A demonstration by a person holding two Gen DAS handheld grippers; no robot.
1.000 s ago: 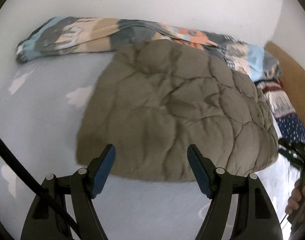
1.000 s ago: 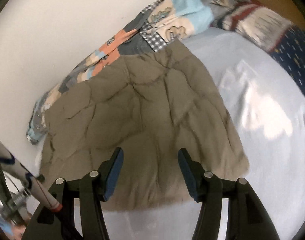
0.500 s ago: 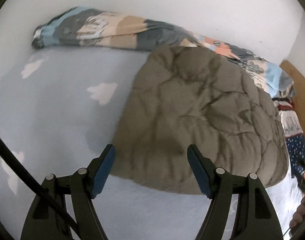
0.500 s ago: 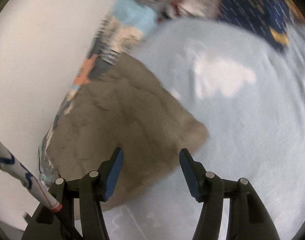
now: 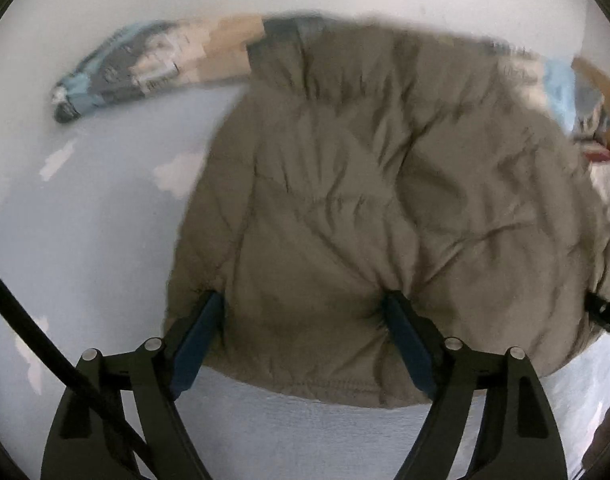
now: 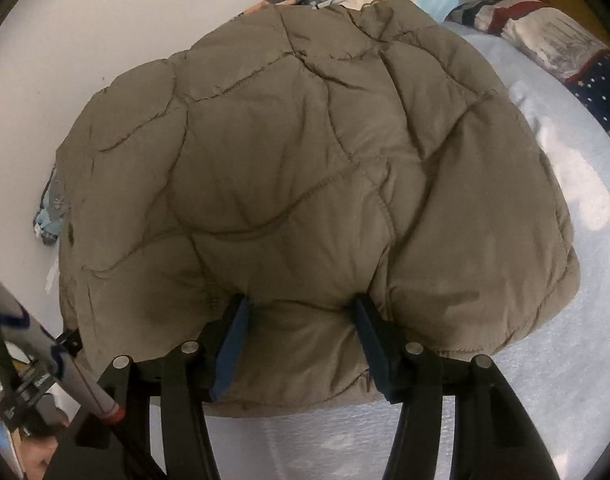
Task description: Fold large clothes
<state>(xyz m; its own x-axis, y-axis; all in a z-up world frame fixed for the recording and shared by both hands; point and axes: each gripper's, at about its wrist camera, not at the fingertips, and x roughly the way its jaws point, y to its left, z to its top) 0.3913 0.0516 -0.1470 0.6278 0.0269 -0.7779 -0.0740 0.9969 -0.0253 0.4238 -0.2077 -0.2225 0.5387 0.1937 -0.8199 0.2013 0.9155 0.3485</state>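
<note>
The jacket (image 5: 385,208) was laid on the bed (image 5: 85,240), its near hem bunched up between the blue pads of both tools. The left gripper (image 5: 301,300) was spread wide with hem fabric pressed between its fingers, and the right gripper (image 6: 301,304) was likewise held apart, dug into the puffy edge, nothing clamped yet. A patterned blanket (image 5: 157,64) was seen beyond the jacket, along the wall.

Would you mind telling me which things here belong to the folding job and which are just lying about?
Part of the job:
- quilted khaki jacket
- left tool, fingers astride the jacket's hem
- right tool, likewise at the hem

Just lying about:
- patterned blanket along the wall
- star-print navy fabric
- light blue cloud-print sheet underneath
</note>
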